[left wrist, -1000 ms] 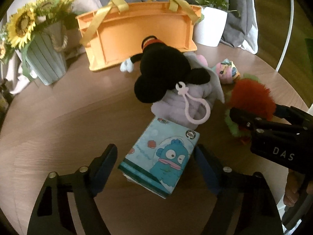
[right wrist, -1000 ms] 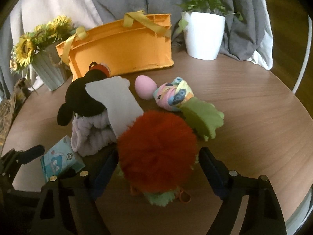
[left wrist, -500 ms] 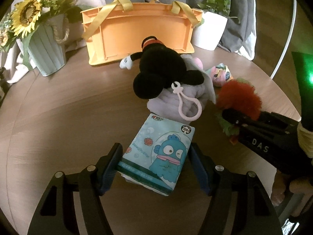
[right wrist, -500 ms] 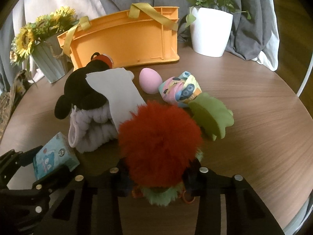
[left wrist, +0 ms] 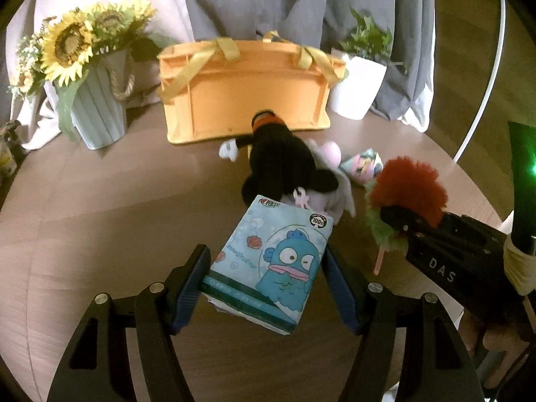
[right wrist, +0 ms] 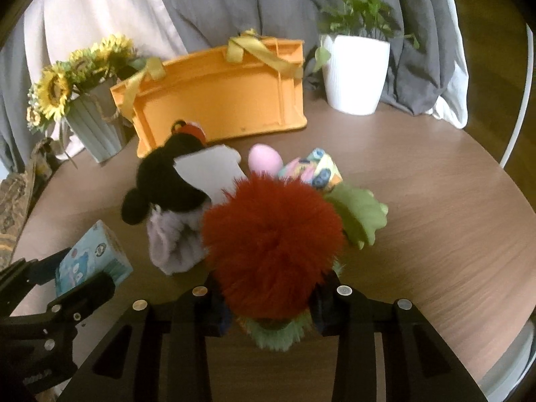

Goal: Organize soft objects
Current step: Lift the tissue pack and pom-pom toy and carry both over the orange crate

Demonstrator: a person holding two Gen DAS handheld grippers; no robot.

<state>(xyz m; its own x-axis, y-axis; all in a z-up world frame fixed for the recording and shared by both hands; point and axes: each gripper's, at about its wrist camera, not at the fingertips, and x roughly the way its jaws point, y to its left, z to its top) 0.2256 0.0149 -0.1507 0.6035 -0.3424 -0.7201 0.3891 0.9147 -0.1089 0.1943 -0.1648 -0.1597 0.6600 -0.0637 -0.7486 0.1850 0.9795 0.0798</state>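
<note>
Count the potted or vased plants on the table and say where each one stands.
2. The sunflower vase stands left of the orange basket; the white pot with green leaves stands right of it. Nothing suggests more, though the basket could hide something behind it.

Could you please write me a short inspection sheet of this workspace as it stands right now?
Surface: round wooden table, no spills seen.
Job's things: tissue pack and red fluffy toy both gripped; black plush, lilac pouch, pink egg, patterned soft toy and green plush heaped before the orange basket.
Clutter: sunflower vase, potted plant.
Grippers: left gripper shut on the tissue pack; right gripper shut on the red fluffy toy.
Cables: nothing seen.
Surroundings: grey and white drapes behind the table.
</note>
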